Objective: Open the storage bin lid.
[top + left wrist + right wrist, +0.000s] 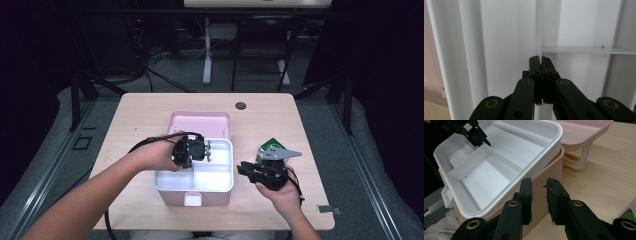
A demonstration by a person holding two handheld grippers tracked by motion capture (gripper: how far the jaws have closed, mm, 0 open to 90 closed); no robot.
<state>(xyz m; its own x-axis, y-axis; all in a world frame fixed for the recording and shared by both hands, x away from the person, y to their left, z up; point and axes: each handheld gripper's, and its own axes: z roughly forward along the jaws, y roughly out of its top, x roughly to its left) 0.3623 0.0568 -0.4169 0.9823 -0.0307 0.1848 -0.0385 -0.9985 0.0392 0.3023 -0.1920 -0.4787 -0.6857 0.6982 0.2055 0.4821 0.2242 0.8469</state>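
- Grip on the divider is the step in hand, as I judge it: the left gripper [206,150] reaches into the white plastic compartment tray [220,176] that sits in the pink rectangular plastic box [176,196] at the middle of the light wooden worktop [145,110].
- Left fingers [535,65] are pressed together on the thin white divider wall [539,27], pinching its top edge where it meets a cross partition [584,50].
- Next move, by my reading, calls for a straight upward lift of the tray, kept level so that it does not jam against the box walls.
- Left forearm comes in from 7 o'clock in the high view, with the hand turned so that the gripper points toward 3 o'clock across the tray.
- Right gripper [246,169] waits just beside the box at its 3 o'clock side; its fingers [527,195] stand a little spread with nothing between them, close to the box's pink wall.
- Pink lid [200,122] lies open behind the box at 12 o'clock.
- Green packet [272,144] rests on the worktop behind the right gripper.
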